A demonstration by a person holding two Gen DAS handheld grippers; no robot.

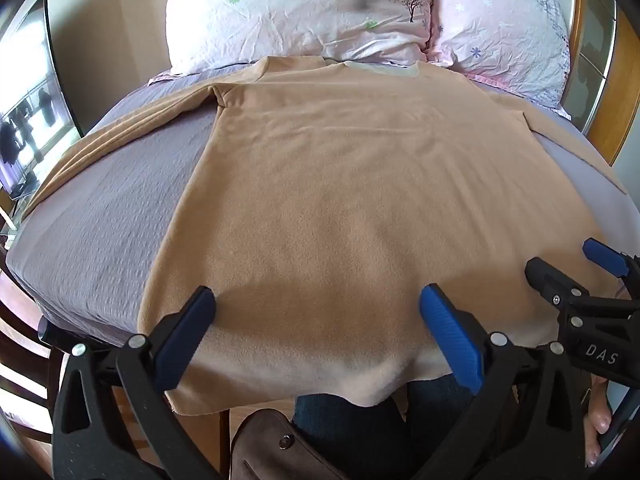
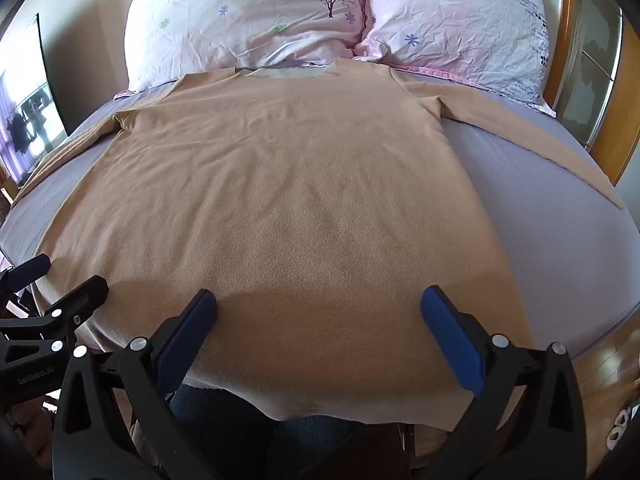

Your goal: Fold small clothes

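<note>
Garment: tan long-sleeved top [image 2: 280, 200] lies flat on the lilac bedsheet [image 2: 540, 240], neck toward the two floral pillows [image 2: 248, 12]; sleeves spread out to either side; hem hangs slightly over the near edge of the bed; no fold made yet, by the look of it.
Step in hand (judgement): first fold, most likely a grasp at the hem or at a sleeve; best done by pinching both layers near the corners, lifting evenly with both tools, keeping the cloth taut so the soft fleece does not bunch.
Risk: the overhanging hem may slide off the bed if pulled toward the person.
Left gripper [image 1: 316, 308]: jaws spread wide, holding nothing; poised over the hem, left of centre; whether the pads touch the cloth cannot be told.
Right gripper [image 2: 320, 308]: jaws likewise apart, empty; over the hem, right of centre; just beside the left tool.
Relation: top lies ahead of and beneath both tools; sleeves well apart from either.
</note>
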